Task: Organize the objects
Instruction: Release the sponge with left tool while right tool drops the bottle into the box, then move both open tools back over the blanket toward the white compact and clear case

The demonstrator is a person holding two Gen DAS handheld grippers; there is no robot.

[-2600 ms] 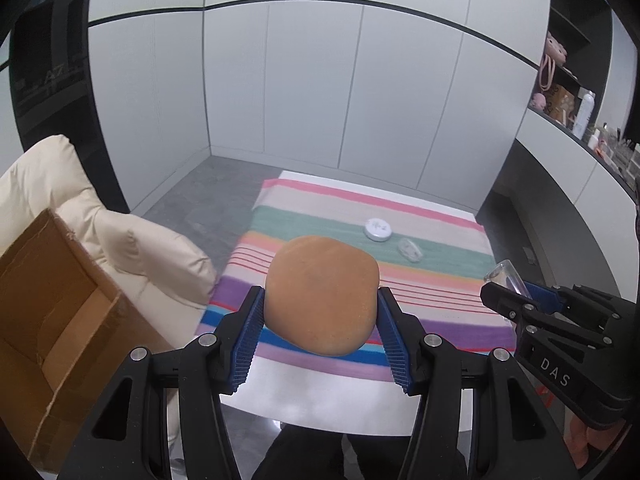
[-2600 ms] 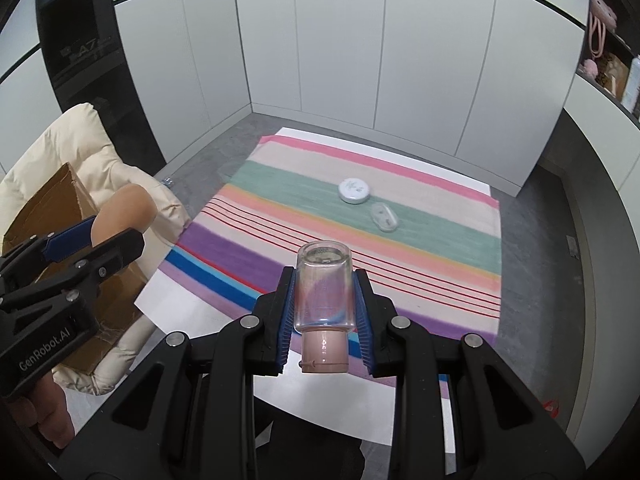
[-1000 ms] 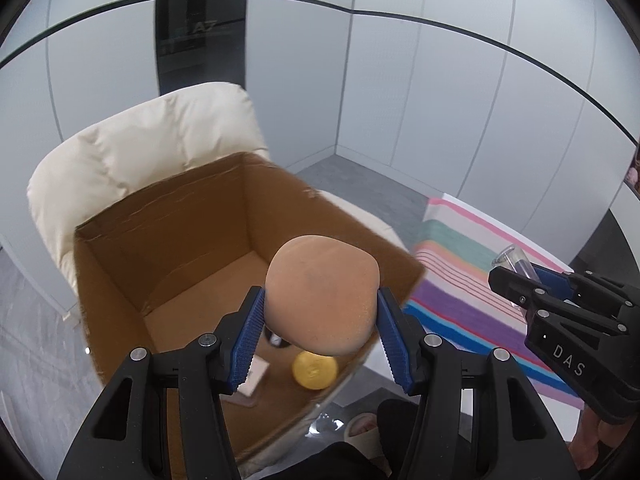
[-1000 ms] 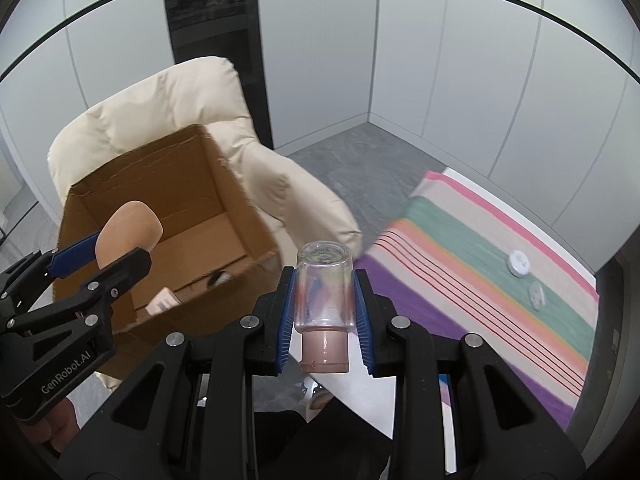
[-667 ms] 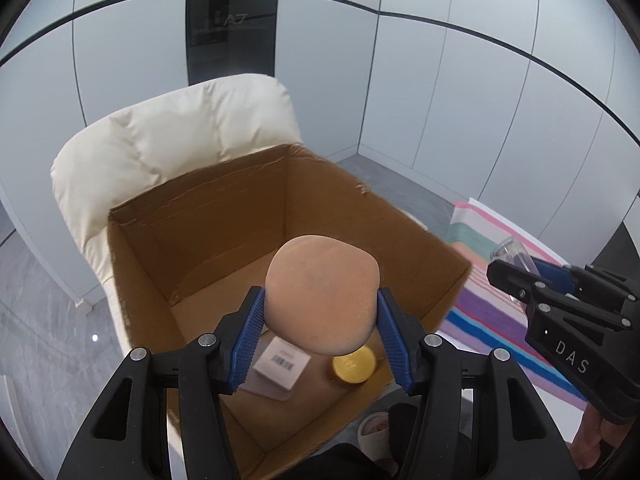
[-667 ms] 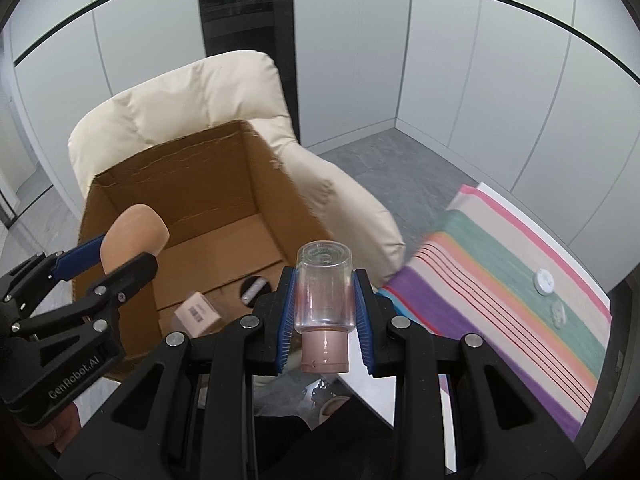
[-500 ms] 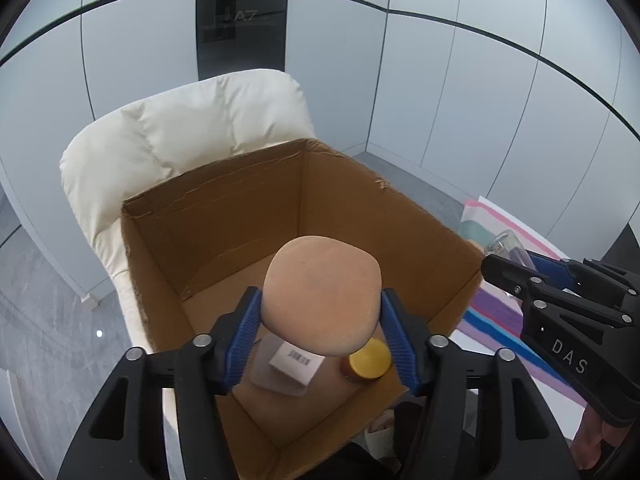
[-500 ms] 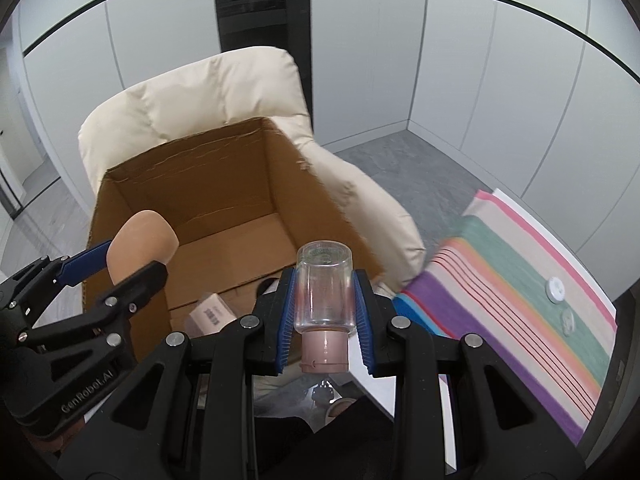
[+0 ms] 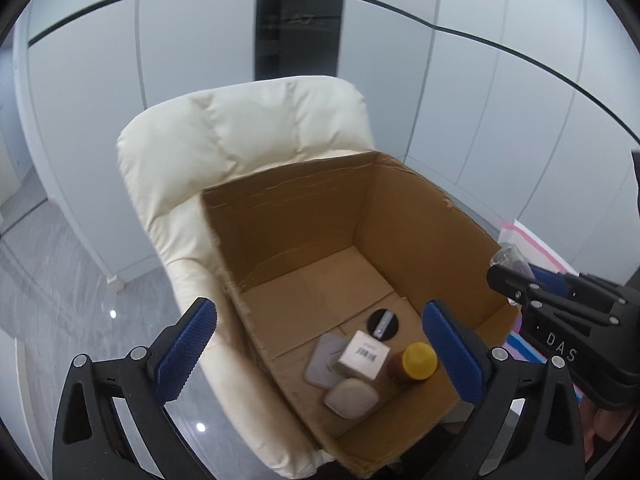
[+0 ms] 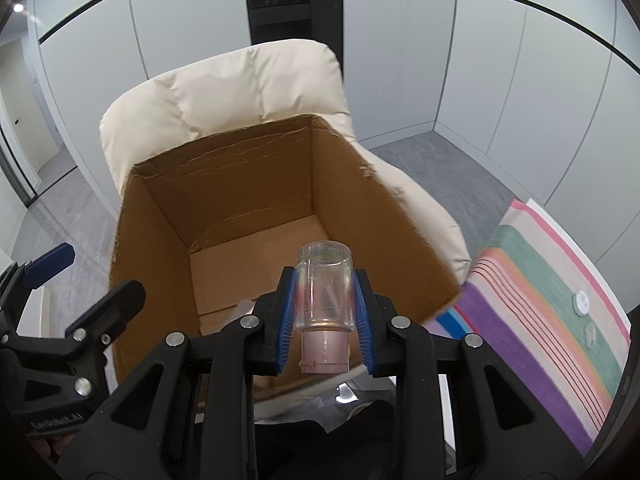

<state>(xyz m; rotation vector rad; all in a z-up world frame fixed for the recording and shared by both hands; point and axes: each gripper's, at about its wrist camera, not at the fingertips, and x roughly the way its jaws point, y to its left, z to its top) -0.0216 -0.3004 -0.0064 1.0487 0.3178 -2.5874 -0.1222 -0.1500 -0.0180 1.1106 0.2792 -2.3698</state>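
Two blue-padded grippers hover over the open brown cardboard box (image 9: 304, 216): left gripper (image 9: 320, 344) spread wide, nothing held; right gripper (image 10: 325, 316) pinching a clear plastic bottle with pink cap (image 10: 325, 296) above the box's near edge.

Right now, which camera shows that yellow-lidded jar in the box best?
The left wrist view: the yellow-lidded jar sits unobstructed on the cardboard box floor. In the right wrist view, the gripper and its bottle hide that corner.

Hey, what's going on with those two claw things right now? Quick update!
Left hand-held gripper open, empty, over the cardboard box. Right hand-held gripper shut on the clear bottle, above the box. Nothing blocking.
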